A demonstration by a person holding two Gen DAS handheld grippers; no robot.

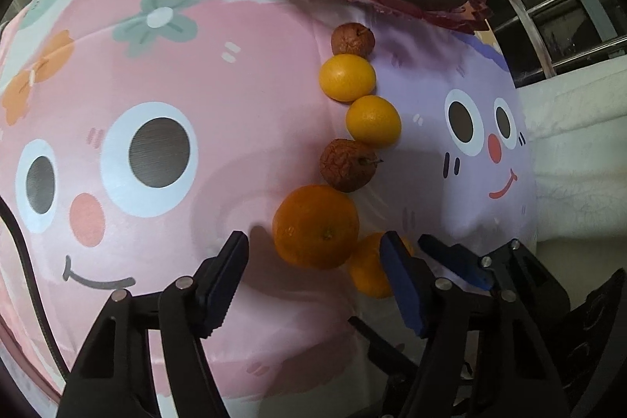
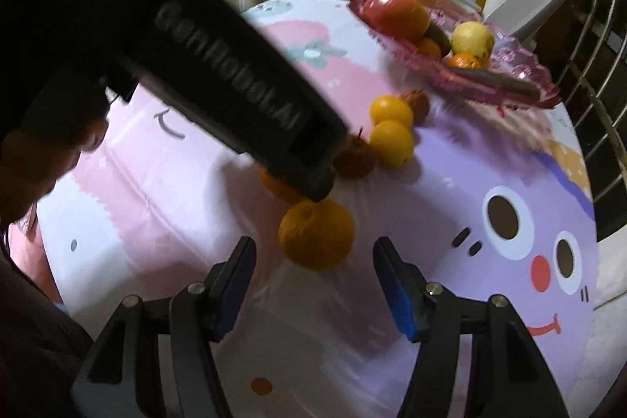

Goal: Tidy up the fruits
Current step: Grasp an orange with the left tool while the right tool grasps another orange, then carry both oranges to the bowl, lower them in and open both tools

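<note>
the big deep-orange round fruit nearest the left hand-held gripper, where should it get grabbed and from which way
Grip the big deep-orange round fruit across its widest middle, coming from above. It sits stem-end up on the cartoon-print tablecloth, touching a wrinkled brown fruit on its far side and a smaller orange fruit on the near right, so those sides are crowded. The left hand-held gripper is open and roughly straddles it.

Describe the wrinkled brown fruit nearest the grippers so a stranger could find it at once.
Start at the pink tray of fruit at the far side of the cartoon tablecloth. A line of six loose fruits runs from it toward the camera. The wrinkled brown fruit is fourth from the tray, between a smooth yellow-orange fruit and a darker orange; its shrivelled skin and small stem set it apart.
</note>
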